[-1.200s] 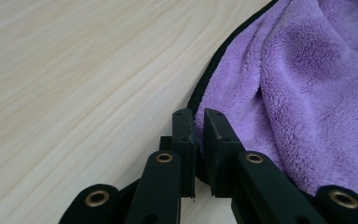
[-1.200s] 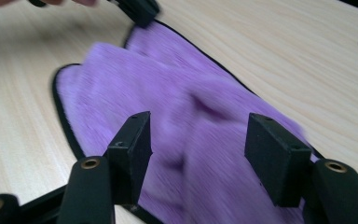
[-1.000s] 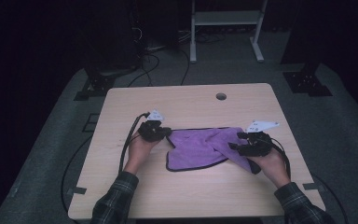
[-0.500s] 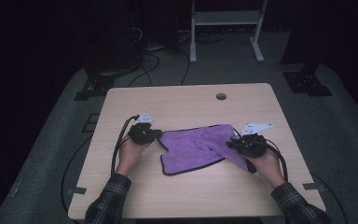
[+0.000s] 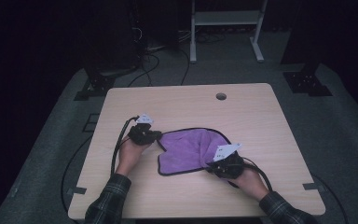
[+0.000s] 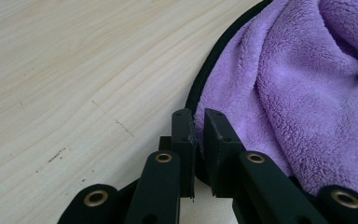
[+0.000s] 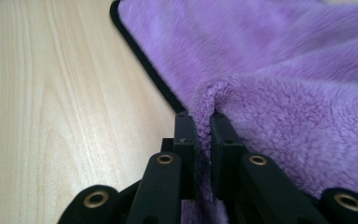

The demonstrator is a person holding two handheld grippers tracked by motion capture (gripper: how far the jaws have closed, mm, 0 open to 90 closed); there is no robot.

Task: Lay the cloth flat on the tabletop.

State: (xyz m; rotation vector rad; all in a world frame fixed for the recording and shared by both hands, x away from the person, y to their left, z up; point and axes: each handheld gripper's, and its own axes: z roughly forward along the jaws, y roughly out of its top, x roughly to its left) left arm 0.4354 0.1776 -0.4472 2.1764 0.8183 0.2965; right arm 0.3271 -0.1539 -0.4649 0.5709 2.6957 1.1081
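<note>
Since 1 second ago, the right gripper (image 5: pixel 213 165) has come down toward the near side of the table (image 5: pixel 261 116) and pulled its part of the purple cloth (image 5: pixel 189 151) along, so the cloth now lies more bunched and folded between the 2 grippers. Its jaws have just been closing, and a fold of the cloth is between them.

Going from left to right: the left gripper (image 5: pixel 157 136) sits low on the table with a hand (image 5: pixel 129 156) behind it. Its jaws are close together and pinch the left edge of the cloth. In the left gripper view, the fluffy purple edge with its black trim sits right between the 2 jaws (image 6: pixel 199 135), and bare wood lies to the left of them.

Next comes the cloth, spread flat on the table just right of that gripper, with a black border all around.

At the right, the right gripper pinches the cloth too. In the right gripper view, a soft purple fold is squeezed tight between the narrow jaws (image 7: pixel 203 135), and the rest of the cloth lies past them and to their right.
</note>
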